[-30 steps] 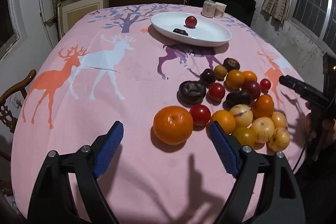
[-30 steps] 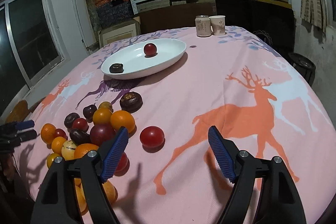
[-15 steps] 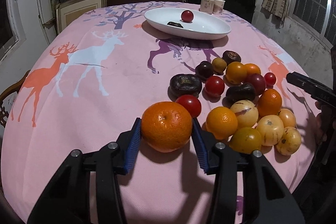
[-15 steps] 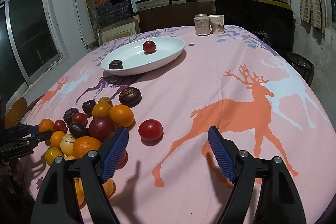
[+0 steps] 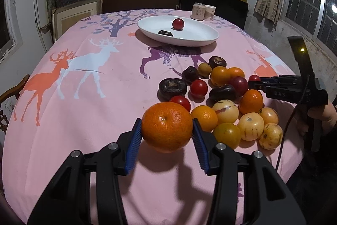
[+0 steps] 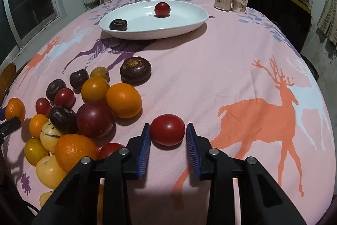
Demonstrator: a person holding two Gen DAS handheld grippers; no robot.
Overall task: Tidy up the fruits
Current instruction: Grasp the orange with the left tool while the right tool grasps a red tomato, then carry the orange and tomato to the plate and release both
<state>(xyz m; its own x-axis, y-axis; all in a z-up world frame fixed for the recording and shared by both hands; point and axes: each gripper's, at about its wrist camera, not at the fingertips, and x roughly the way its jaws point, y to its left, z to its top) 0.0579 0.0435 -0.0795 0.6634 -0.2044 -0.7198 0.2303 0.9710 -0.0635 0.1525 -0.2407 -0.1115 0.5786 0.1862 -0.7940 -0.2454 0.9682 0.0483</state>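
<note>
One dimpled orange [image 5: 167, 126] fills left claw [image 5: 166, 136].

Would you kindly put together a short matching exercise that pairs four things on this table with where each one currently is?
Things:
1. large orange
2. red tomato
3. dark flat fruit
4. paper cup

Places:
A. on the white plate, near its left end
B. between the left gripper fingers
C. on the cloth at the far edge, beside a can
D. between the right gripper fingers

Pairs: 1-B, 2-D, 3-A, 4-C
</note>
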